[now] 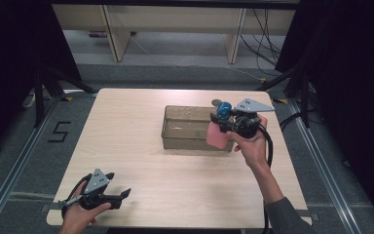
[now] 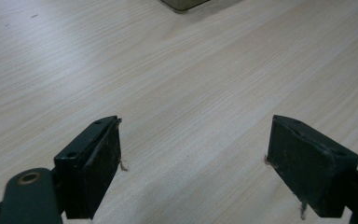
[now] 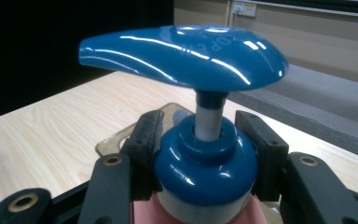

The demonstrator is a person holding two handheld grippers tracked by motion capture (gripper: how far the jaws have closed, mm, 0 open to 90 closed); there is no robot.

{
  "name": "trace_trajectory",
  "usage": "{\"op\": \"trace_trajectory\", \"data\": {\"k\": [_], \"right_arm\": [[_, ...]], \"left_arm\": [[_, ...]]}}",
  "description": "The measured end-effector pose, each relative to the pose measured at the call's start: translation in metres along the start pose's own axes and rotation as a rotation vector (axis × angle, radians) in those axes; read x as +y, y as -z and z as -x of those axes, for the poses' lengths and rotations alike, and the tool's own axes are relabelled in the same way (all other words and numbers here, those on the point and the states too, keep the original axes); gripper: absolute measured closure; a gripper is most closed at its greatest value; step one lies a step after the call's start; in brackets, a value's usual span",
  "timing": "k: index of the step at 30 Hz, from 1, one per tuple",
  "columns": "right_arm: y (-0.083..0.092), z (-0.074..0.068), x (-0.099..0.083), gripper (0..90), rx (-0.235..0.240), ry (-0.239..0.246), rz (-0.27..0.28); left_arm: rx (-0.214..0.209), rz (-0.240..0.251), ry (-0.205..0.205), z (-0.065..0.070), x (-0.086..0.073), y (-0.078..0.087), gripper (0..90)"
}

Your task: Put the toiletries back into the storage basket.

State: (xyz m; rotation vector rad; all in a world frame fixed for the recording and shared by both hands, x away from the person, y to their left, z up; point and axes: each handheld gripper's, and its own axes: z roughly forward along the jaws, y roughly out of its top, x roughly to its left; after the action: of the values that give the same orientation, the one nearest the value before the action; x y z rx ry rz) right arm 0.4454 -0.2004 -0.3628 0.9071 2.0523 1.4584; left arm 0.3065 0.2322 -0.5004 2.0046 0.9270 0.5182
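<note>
1. A pink pump bottle [image 3: 200, 212] stands at the bottom centre of the frame, and just a small part of its pink body is visible.
2. Its blue collar [image 3: 205, 165] is in the lower middle, and the white stem [image 3: 207, 122] rises from it.
3. The blue pump head [image 3: 182, 53] spreads wide across the upper centre.
4. The right gripper [image 3: 200, 140] has its two black jaws pressed against the collar, one on each side.
5. The wooden table [image 3: 42, 135] fills the left middle.
6. A corner of a clear brownish container [image 3: 114, 142] shows behind the left jaw.
7. A grey floor [image 3: 317, 88] lies at the right, and the upper left is dark.
</note>
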Motion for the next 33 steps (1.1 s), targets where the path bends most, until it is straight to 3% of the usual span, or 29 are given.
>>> {"op": "trace_trajectory", "data": {"k": [3,4,9,14,17,18,19,25,29,30,33], "right_arm": [[-0.001,0.005,0.001,53.3,-0.021,0.008,-0.001],[-0.003,0.005,0.001,53.3,-0.022,-0.02,0.003],[-0.005,0.011,0.001,53.3,-0.036,-0.021,-0.017],[-0.011,0.017,0.002,53.3,-0.038,-0.018,-0.006],[-0.013,0.019,0.003,53.3,-0.05,-0.035,-0.01],[-0.014,0.02,0.003,53.3,-0.063,-0.019,0.006],[-0.014,0.021,0.004,53.3,-0.045,-0.031,-0.006],[-0.017,0.027,0.004,53.3,-0.073,-0.041,-0.003],[-0.022,0.033,0.002,53.3,-0.074,-0.052,-0.016],[-0.023,0.032,0.001,53.3,-0.078,-0.074,-0.024],[-0.026,0.035,-0.001,53.3,-0.089,-0.073,-0.016]], "left_arm": [[0.001,0.0,0.0,-0.001,0.001,0.0,17.0],[0.0,0.003,-0.001,0.0,0.001,0.0,17.0],[-0.003,0.006,0.006,0.0,0.001,0.0,17.0],[0.001,0.01,-0.013,-0.001,0.002,0.0,17.0],[-0.002,0.013,0.004,0.001,0.001,0.0,17.0],[-0.003,0.012,-0.003,0.0,0.001,0.0,17.0],[-0.002,0.006,-0.011,0.0,0.002,0.0,17.0],[0.002,-0.005,-0.018,0.0,0.002,0.001,17.0],[-0.003,0.005,0.002,0.001,0.001,0.0,17.1],[-0.003,-0.008,-0.017,0.0,0.002,0.001,17.0],[-0.001,0.007,-0.002,0.001,0.001,0.0,17.0]]}}
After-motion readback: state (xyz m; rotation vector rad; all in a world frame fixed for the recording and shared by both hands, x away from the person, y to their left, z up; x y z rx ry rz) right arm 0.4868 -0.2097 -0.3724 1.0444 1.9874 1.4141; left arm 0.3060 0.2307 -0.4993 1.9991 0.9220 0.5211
